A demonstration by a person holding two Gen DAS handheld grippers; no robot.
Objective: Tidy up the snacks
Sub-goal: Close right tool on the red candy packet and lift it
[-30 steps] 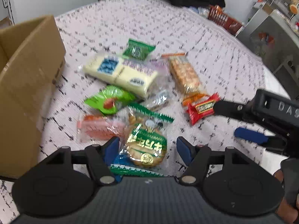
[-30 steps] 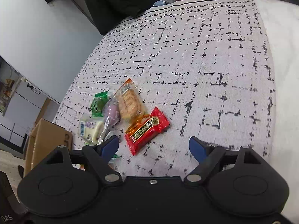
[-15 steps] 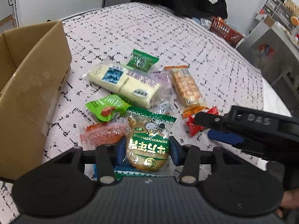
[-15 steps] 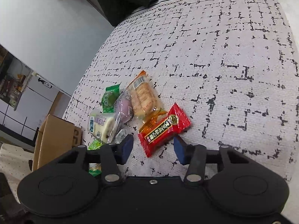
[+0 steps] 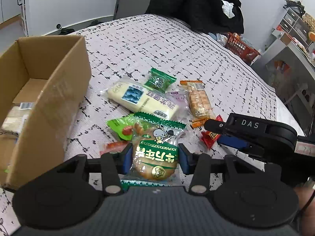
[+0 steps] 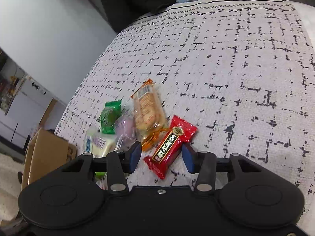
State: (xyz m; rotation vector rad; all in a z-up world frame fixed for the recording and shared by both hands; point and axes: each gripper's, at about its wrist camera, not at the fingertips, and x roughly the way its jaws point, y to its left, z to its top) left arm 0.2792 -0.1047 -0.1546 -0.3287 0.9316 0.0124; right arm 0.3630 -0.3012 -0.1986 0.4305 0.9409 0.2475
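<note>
My left gripper (image 5: 155, 153) is shut on a green-wrapped round cookie pack (image 5: 155, 147), held slightly above the patterned tablecloth (image 5: 157, 45). To its left stands an open cardboard box (image 5: 49, 98). More snacks lie ahead: a long cream pack (image 5: 141, 100), a small green pack (image 5: 159, 79), an orange cracker pack (image 5: 198, 102) and a green sausage pack (image 5: 120, 125). My right gripper (image 6: 161, 153) straddles a red snack bar (image 6: 169, 147) lying on the cloth. Its jaws are closing and a gap still shows at the left pad. From the left wrist view the right gripper (image 5: 213, 133) is low at the right.
A few packs lie inside the box (image 5: 15, 114). A red basket (image 5: 240, 47) and dark clothing (image 5: 196, 5) sit beyond the far table edge, and shelves (image 5: 291, 55) stand at the right. A pale purple pack (image 6: 126, 125) lies beside the crackers (image 6: 147, 110).
My left gripper closed on the cookie pack and raised it a little. My right gripper moved over the red bar and narrowed its jaws around it.
</note>
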